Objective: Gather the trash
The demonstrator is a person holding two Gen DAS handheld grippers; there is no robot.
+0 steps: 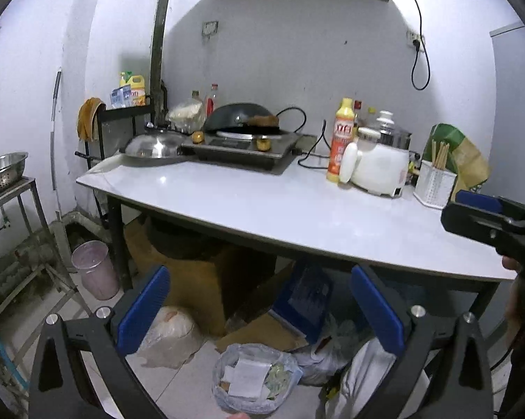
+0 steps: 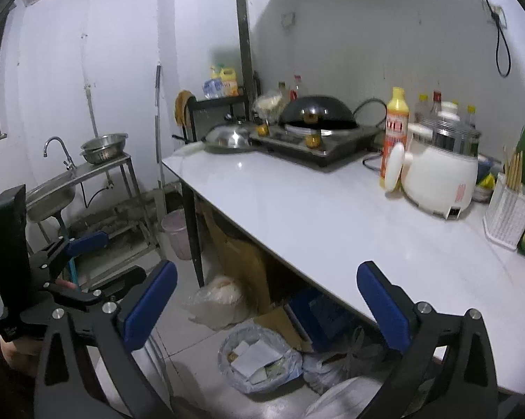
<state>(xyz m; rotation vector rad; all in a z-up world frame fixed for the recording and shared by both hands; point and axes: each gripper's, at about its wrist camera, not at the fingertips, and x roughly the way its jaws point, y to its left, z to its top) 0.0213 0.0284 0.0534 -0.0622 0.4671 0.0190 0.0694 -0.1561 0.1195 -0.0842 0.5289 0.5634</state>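
left gripper (image 1: pixel 259 309): jaws wide, empty
right gripper (image 2: pixel 266 302): jaws wide, empty
trash bag (image 1: pixel 253 377): on floor, below jaws, under counter (image 1: pixel 297 209) edge
step: judged between pickups
next: find remaining trash, lower onto it

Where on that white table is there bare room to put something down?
The table's front half is bare, from the stove forward to the near edge. The back right is crowded: orange bottle, rice cooker, chopstick holder.

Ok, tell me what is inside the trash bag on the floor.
The trash bag holds white paper scraps and some greenish wrappers on top. Anything below that top layer is covered.
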